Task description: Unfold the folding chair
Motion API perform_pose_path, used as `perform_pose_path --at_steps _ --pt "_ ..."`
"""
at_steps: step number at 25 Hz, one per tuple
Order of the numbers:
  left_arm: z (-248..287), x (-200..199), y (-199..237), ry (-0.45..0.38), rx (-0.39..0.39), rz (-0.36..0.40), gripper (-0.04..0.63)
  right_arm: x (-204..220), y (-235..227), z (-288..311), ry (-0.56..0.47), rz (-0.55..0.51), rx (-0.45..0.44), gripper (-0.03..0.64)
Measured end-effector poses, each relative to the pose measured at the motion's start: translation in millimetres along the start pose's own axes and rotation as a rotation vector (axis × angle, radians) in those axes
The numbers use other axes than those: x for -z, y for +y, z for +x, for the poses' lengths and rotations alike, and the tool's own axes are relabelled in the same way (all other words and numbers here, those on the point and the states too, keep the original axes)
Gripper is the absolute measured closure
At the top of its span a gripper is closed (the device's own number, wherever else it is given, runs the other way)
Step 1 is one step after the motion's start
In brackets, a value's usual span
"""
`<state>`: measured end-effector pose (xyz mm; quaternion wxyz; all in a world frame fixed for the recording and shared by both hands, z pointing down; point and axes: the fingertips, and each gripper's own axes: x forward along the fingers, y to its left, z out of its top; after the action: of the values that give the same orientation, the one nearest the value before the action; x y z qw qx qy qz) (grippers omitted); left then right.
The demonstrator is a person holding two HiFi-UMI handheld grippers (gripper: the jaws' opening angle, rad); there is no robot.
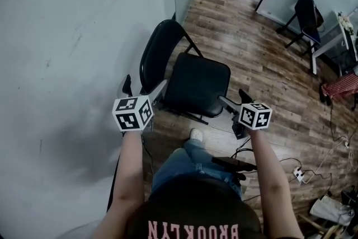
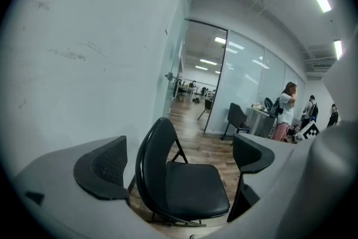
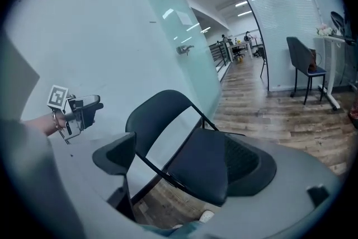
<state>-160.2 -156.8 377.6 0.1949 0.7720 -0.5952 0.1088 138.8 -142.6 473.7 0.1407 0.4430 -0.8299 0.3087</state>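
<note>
Left gripper and right gripper hold nothing, fingers spread wide, because I think the folding chair just past my fingertips already stands open, seat down.

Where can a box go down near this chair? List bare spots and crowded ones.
Bare: the seat of the folding chair, and the wood floor between it and the far black chair. Crowded: lower right, with cables and a power strip; the wall closes off the chair's left.

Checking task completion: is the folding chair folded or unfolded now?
Unfolded. The folding chair stands on its legs on the wood floor, with the seat down level and the backrest upright.
</note>
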Motion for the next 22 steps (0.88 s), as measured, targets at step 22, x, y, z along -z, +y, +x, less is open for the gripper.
perform_pose_path --at_steps 22 --pt "-105 -42 -39 -0.206 0.114 0.230 0.028 -61 133 -126 -0.399 -0.262 0.091 0.132"
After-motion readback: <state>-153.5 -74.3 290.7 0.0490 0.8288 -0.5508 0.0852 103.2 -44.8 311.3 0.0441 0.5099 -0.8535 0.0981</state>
